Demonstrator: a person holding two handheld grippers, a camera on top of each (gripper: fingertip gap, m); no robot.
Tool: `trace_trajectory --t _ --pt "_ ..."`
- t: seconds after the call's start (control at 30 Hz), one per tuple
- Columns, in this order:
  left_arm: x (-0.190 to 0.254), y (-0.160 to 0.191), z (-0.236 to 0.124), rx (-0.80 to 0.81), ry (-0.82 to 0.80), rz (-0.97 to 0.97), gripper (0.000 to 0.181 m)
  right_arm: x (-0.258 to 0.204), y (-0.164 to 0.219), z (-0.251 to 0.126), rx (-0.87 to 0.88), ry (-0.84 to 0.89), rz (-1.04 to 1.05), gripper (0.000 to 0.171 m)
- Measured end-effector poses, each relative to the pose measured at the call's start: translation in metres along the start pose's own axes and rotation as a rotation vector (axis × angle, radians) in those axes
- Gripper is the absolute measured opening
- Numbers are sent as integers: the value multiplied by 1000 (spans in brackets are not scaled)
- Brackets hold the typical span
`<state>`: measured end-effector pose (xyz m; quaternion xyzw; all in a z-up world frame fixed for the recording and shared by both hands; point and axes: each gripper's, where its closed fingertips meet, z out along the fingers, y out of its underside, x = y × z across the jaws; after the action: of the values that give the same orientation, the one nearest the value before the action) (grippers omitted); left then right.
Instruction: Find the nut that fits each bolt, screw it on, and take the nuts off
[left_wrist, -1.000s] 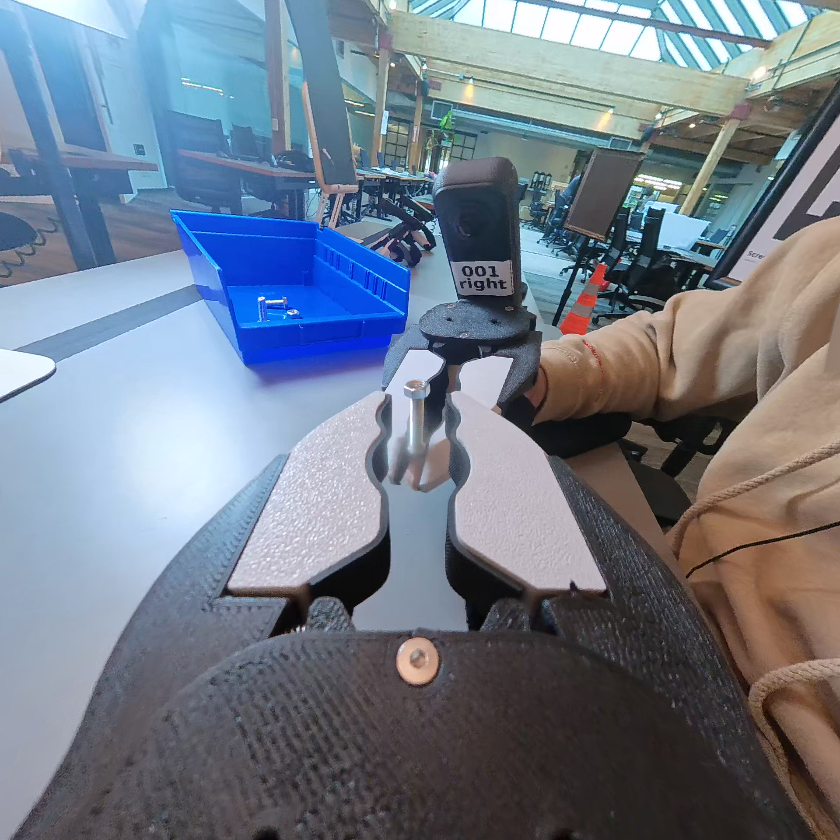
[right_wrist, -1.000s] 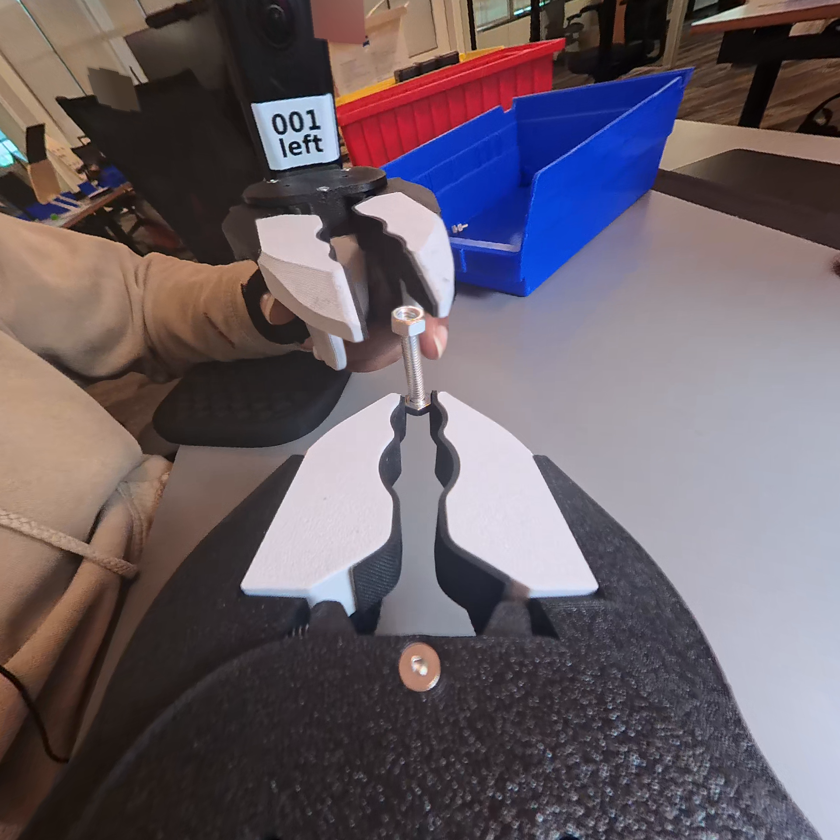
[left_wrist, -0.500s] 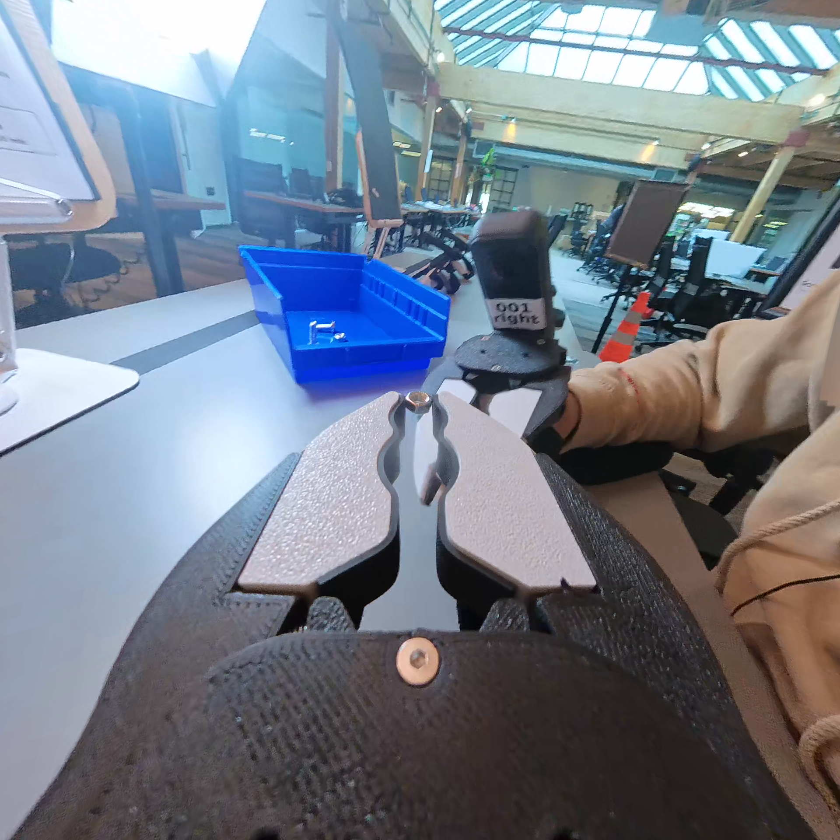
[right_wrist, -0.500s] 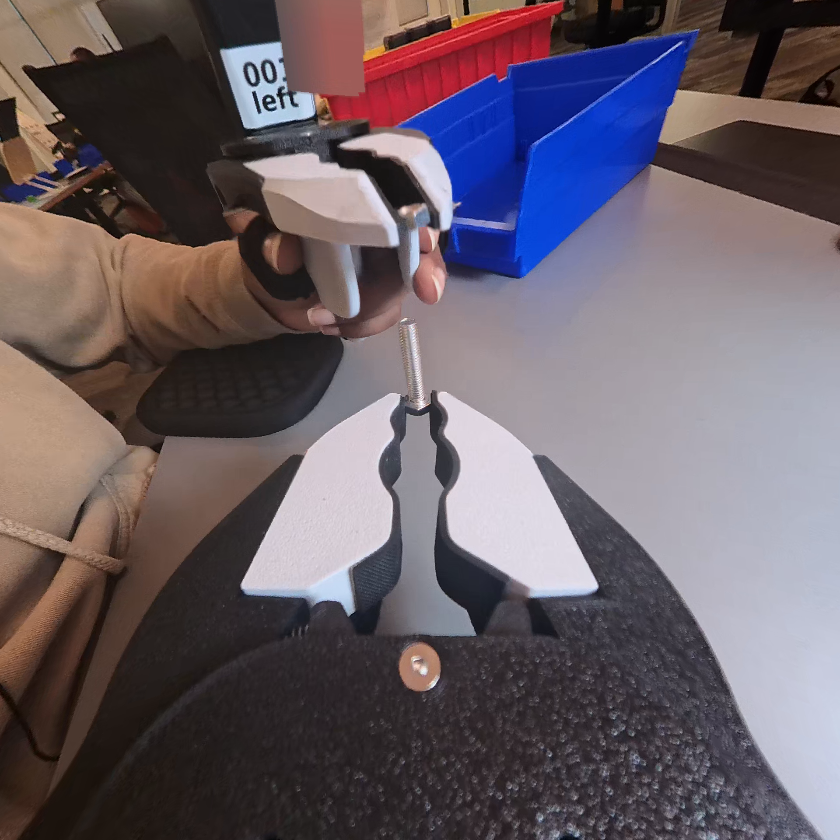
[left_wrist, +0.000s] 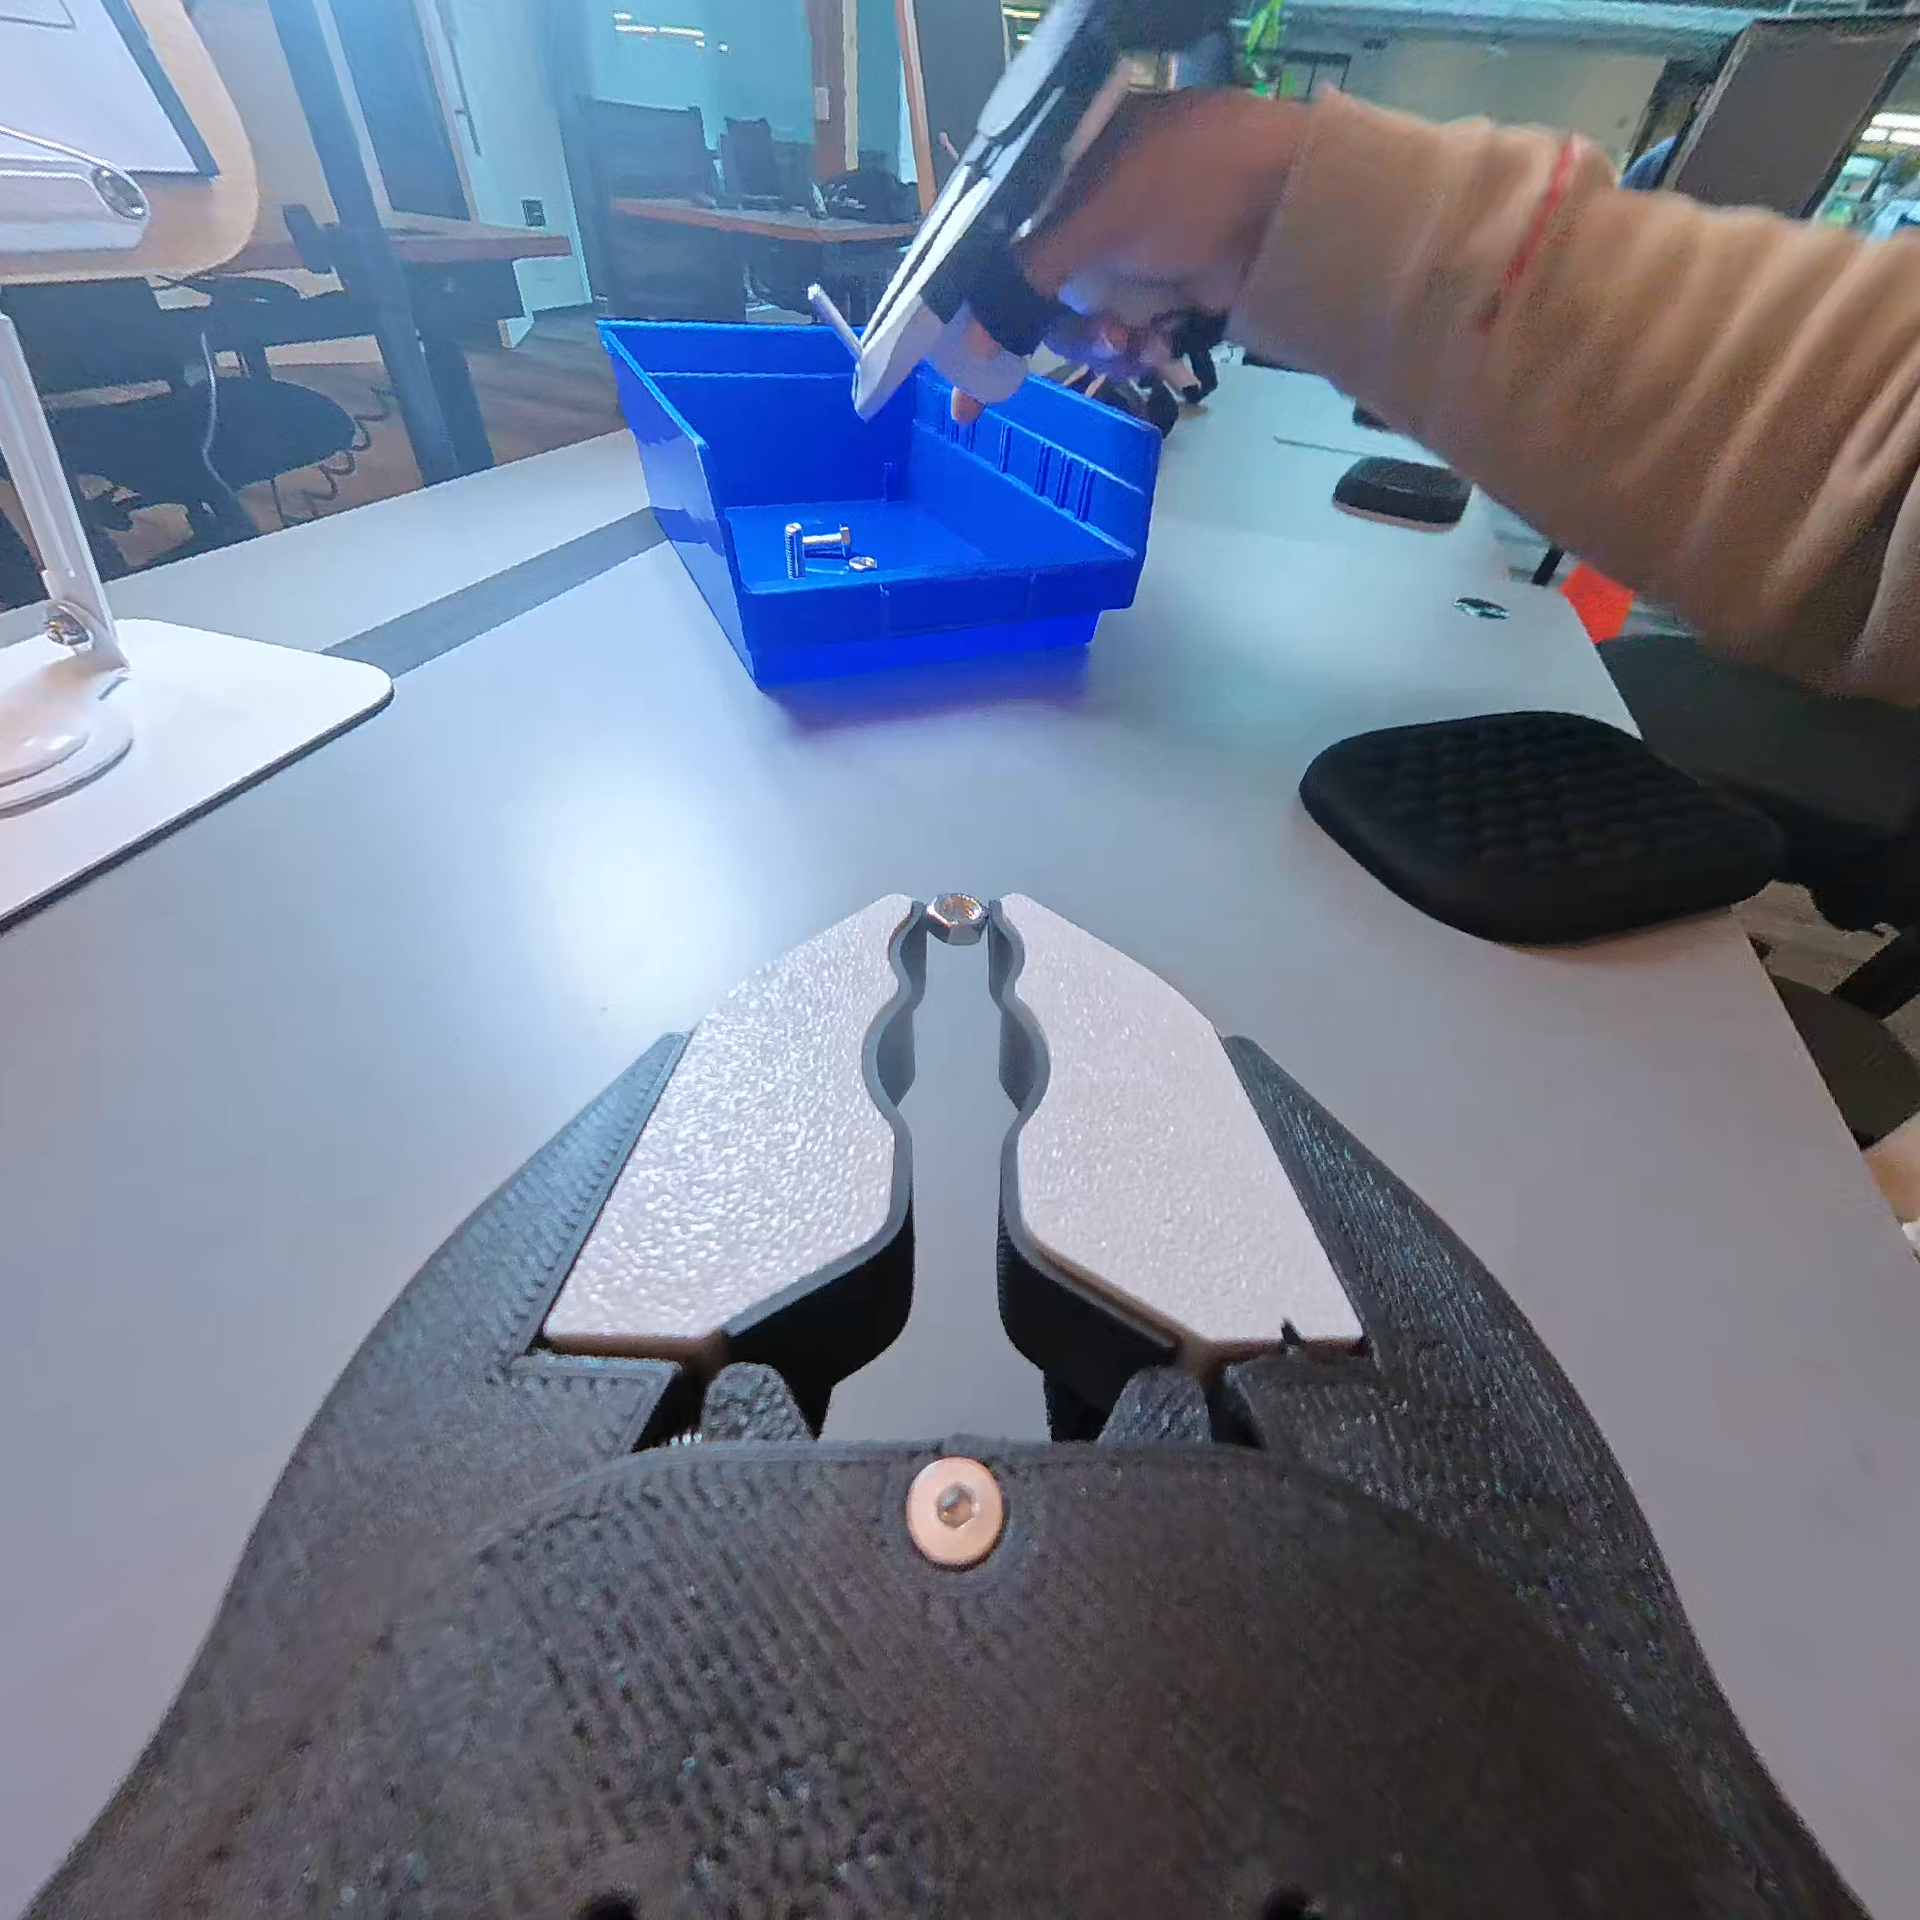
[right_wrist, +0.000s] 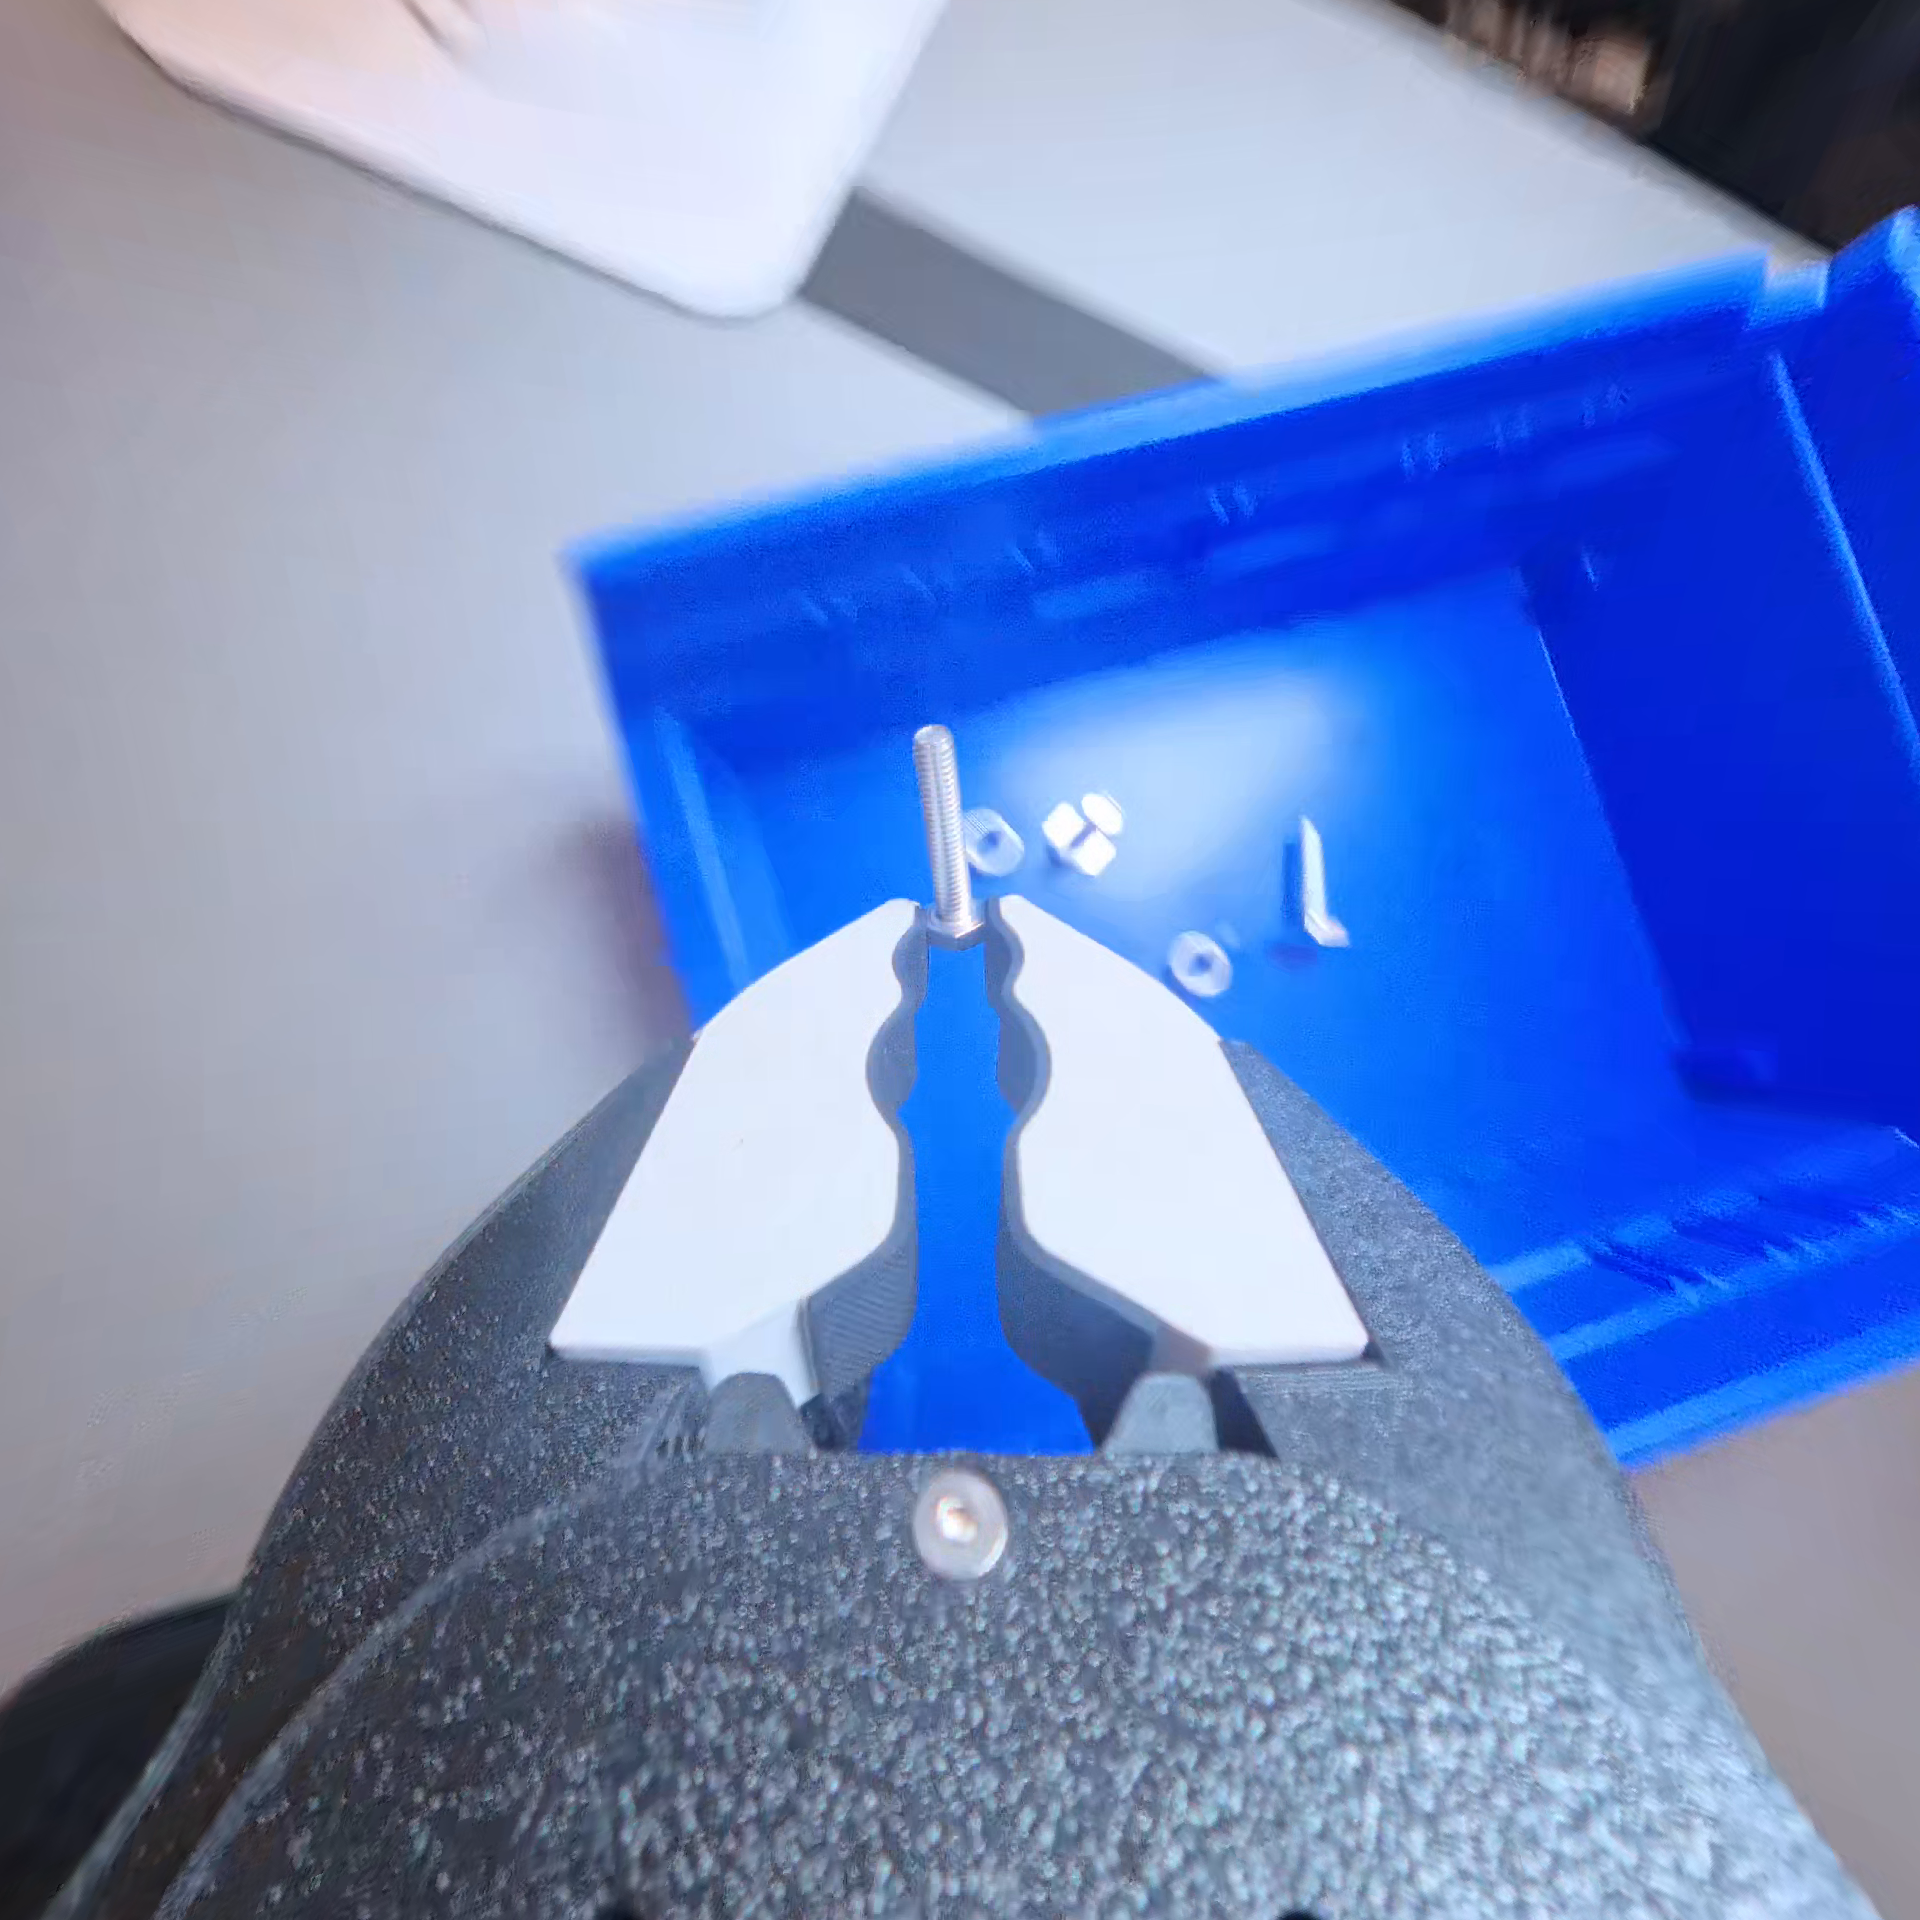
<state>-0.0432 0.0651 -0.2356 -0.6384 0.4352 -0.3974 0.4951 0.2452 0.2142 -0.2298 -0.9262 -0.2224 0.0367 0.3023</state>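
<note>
While the left tongs (left_wrist: 957, 921) pinched a nut (left_wrist: 956, 918) above the bench (left_wrist: 520, 935), the right tongs (right_wrist: 952, 928) gripped a bolt (right_wrist: 941, 831) over the blue bin (right_wrist: 1714, 727), where blurred, seemingly loose hardware (right_wrist: 1081, 831) lay.

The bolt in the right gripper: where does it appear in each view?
Left wrist view: bolt upper centre, sticking out of the right gripper above the blue bin.
Right wrist view: bolt at centre, head pinched between the fingertips, shaft over the bin.
Shared landmark: the blue bin.
</note>
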Motion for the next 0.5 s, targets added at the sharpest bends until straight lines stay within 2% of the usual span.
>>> trace_trajectory --t 0.1,0.27,0.4,0.5 --pt "2 4 2 -20 7 15 11 27 34 17 -299 3 -26 10" --pt "1 5 2 -26 0 26 11 25 70 41 -652 -23 -137 11" --pt "0 6 2 -27 2 20 11 22 85 54 -799 -35 -144 11" --pt "0 6 2 -26 5 19 11 19 84 59 -800 -44 -146 11"
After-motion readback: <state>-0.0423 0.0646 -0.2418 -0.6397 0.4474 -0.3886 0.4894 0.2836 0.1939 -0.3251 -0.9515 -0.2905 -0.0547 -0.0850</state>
